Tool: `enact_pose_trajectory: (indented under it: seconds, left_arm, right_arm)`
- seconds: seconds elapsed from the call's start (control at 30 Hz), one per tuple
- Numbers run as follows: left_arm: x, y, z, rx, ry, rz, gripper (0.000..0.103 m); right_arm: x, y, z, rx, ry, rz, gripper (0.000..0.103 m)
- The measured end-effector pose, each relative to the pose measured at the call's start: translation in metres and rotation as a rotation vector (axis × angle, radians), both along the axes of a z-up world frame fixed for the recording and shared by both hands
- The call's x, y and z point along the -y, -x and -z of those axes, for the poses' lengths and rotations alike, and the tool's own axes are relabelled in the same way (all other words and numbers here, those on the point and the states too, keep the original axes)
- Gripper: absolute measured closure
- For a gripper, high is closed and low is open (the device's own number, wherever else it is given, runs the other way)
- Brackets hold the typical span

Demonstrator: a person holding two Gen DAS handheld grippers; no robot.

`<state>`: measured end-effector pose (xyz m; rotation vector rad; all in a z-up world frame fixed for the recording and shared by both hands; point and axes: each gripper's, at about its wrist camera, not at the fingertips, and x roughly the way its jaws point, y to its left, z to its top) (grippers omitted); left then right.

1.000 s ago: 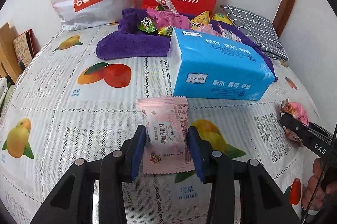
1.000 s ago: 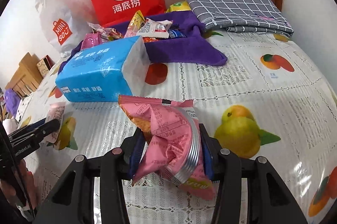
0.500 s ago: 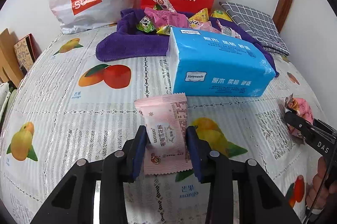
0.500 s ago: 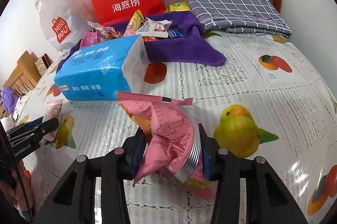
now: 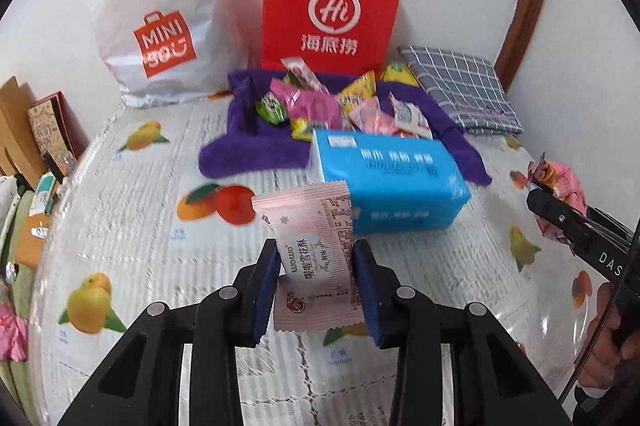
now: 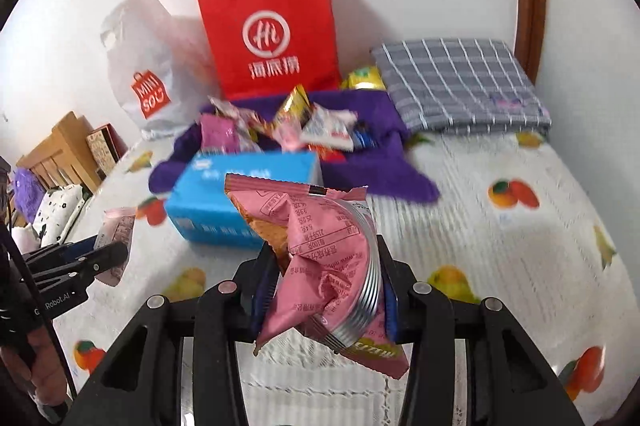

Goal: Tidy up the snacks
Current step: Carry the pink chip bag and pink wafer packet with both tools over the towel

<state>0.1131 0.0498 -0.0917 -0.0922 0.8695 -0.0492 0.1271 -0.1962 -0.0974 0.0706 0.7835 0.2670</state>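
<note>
Currently:
Left tool: pinching pale pink flat sachet, upright.
Right tool: pinching crumpled pink foil packet.
Purple towel snack pile: twelve o'clock, beyond blue tissue pack.

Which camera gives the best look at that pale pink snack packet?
The left wrist view: the pale pink packet fills the middle, printing readable, pinched between the fingers. The right wrist view catches only its edge at far left.
</note>
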Motion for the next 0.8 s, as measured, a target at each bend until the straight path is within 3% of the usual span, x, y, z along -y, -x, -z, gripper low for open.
enact_pose_trajectory:
  seconds: [0.2, 0.4, 0.8]
  left_arm:
    - [-0.005, -0.012, -0.021, 0.029, 0.000, -0.012, 0.068]
    - [-0.010, -0.031, -0.035, 0.055, -0.008, -0.016, 0.068]
    - [-0.014, -0.078, -0.032, 0.079, -0.042, -0.001, 0.068]
  right_arm:
    - [-0.005, -0.011, -0.029, 0.011, -0.070, -0.011, 0.059]
    - [-0.008, -0.029, -0.046, 0.046, -0.060, -0.008, 0.059]
    - [-0.023, -0.085, -0.042, 0.047, -0.023, -0.032, 0.059]
